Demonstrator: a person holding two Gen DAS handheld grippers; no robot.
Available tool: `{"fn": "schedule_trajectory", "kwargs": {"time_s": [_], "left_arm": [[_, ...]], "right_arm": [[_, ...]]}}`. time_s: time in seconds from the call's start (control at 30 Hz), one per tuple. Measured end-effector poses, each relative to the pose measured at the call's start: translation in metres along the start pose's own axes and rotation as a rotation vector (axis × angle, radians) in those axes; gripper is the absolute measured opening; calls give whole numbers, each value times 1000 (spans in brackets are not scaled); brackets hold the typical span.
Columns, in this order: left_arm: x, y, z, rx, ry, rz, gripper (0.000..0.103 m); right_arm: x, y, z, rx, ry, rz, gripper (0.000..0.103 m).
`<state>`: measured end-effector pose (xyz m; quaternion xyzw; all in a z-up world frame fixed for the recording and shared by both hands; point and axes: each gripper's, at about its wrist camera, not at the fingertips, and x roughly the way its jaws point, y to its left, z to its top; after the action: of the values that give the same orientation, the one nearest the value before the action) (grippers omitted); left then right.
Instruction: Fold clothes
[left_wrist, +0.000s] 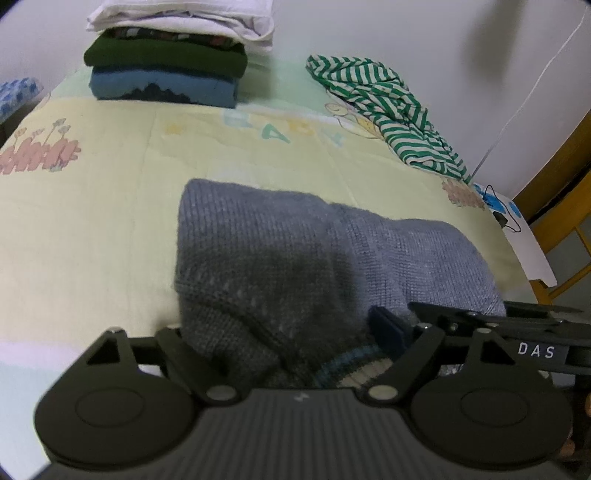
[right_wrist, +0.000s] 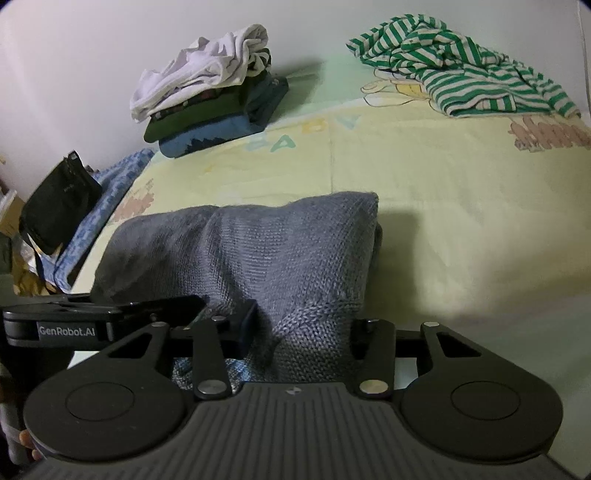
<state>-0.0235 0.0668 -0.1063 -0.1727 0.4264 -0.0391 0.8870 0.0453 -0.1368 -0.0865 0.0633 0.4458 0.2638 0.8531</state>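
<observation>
One grey sweater (left_wrist: 295, 258); one striped garment (left_wrist: 388, 110); one folded stack (left_wrist: 166, 66).

A grey-blue knitted sweater (left_wrist: 295, 258) is lying on a pale yellow and mint bedcover (left_wrist: 92, 221) showing pink cartoon prints. A crumpled green-and-white striped garment (left_wrist: 391, 110) is contrasting with a folded stack (left_wrist: 173, 55) showing white, dark green and blue layers.

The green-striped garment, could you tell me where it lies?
The green-striped garment lies crumpled at the bed's far right by the wall, across from the folded stack.
</observation>
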Motion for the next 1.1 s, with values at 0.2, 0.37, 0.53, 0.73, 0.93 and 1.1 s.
{"fn": "schedule_trajectory", "kwargs": {"time_s": [0.2, 0.37, 0.53, 0.73, 0.93, 1.1], "left_arm": [[1, -4, -1, 0, -7, 27, 83], [0, -3, 0, -14, -4, 30, 81], [-2, -3, 1, -24, -2, 33, 78], [-7, -5, 0, -20, -18, 48, 68], [-10, -5, 1, -28, -26, 58, 61], [-14, -3, 0, -40, -30, 58, 58]], "right_arm": [[1, 19, 4, -77, 14, -93, 46], [3, 29, 4, -121, 13, -146, 46], [3, 32, 4, -123, 10, -161, 46], [1, 38, 4, -136, 4, -172, 44], [-1, 40, 5, -141, -3, -169, 42], [-3, 40, 5, -140, -11, -164, 41]]}}
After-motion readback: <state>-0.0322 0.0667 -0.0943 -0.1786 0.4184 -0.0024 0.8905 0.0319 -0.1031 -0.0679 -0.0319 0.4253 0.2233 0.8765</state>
